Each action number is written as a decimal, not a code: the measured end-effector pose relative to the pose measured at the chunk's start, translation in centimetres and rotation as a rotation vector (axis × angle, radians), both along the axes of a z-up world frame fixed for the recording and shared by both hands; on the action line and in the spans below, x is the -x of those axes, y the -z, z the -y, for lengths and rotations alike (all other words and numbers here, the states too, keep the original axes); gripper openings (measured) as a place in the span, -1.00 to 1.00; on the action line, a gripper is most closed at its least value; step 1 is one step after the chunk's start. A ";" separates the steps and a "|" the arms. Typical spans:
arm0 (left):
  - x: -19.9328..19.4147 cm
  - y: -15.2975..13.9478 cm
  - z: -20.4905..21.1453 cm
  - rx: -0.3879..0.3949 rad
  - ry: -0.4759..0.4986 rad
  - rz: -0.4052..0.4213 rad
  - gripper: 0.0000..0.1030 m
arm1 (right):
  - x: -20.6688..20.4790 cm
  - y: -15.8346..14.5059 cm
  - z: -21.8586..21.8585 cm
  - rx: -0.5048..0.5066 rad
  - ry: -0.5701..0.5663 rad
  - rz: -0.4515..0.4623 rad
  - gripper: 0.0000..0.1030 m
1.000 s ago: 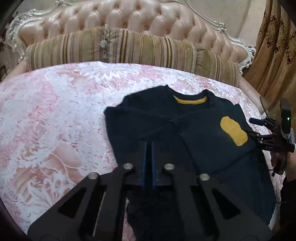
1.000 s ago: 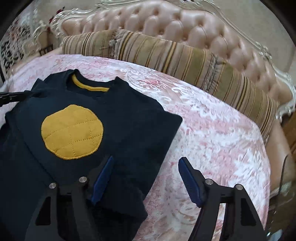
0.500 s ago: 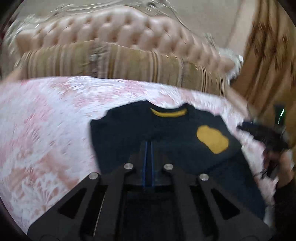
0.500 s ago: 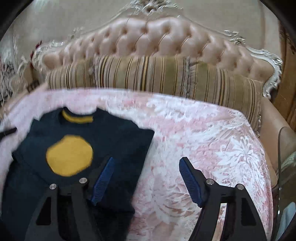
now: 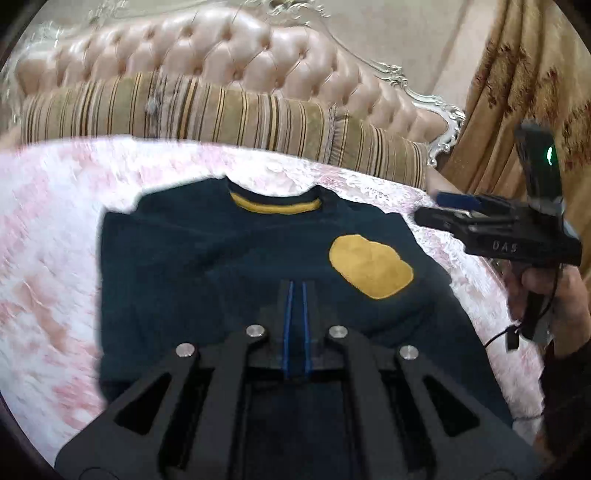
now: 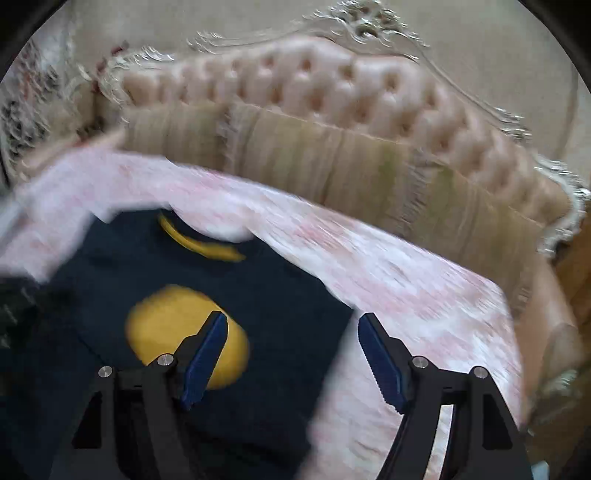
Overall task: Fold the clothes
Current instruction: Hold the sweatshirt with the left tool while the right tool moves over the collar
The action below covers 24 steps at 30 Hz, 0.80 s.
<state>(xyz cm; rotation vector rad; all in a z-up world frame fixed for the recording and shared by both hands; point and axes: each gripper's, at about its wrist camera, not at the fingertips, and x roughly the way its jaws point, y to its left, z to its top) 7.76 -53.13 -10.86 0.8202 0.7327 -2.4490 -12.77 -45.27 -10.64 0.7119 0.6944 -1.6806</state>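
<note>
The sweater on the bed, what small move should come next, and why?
Probably bring the open right gripper down onto the sweater's near right edge and close on it. The sweater lies spread on the bedspread, collar toward the pillows, the right jaws stand wide with nothing between them, and the left gripper is shut.

A tufted pink headboard (image 5: 207, 48) with silver carved trim backs a striped bolster (image 5: 221, 110) on the pink floral bedspread (image 5: 48, 240), with gold patterned curtains (image 5: 517, 85) at right against a beige wall (image 5: 406, 29).

Navy shirt (image 5: 207, 266) on pink bedspread (image 5: 48, 258)
</note>
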 end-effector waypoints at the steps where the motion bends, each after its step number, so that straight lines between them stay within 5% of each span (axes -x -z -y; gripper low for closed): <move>1: 0.1 0.3 0.1 0.003 -0.026 0.014 -0.87 | -1.1 0.3 1.7 -0.022 -0.042 0.019 0.44; 5: -0.4 1.9 0.9 -0.054 -0.091 0.029 -0.87 | -5.5 3.4 8.1 -0.129 -0.205 0.121 0.43; 11: -0.2 2.5 0.1 -0.065 -0.091 0.070 -0.89 | -6.4 7.0 11.8 -0.181 -0.183 0.126 0.43; 15: -0.4 2.6 -0.2 -0.058 -0.095 0.080 -0.89 | -6.2 7.5 12.0 -0.161 -0.107 0.052 0.96; 16: -0.5 2.6 -0.2 -0.060 -0.095 0.078 -0.89 | -6.2 7.3 12.1 -0.162 -0.097 0.045 0.97; 20: -1.4 1.6 0.2 -0.089 -0.080 0.039 -0.88 | -5.1 3.3 8.5 -0.033 -0.051 0.015 0.69; 24: -1.5 -1.6 1.2 0.055 -0.089 0.061 -0.80 | -3.4 2.5 2.6 0.007 0.052 -0.050 0.70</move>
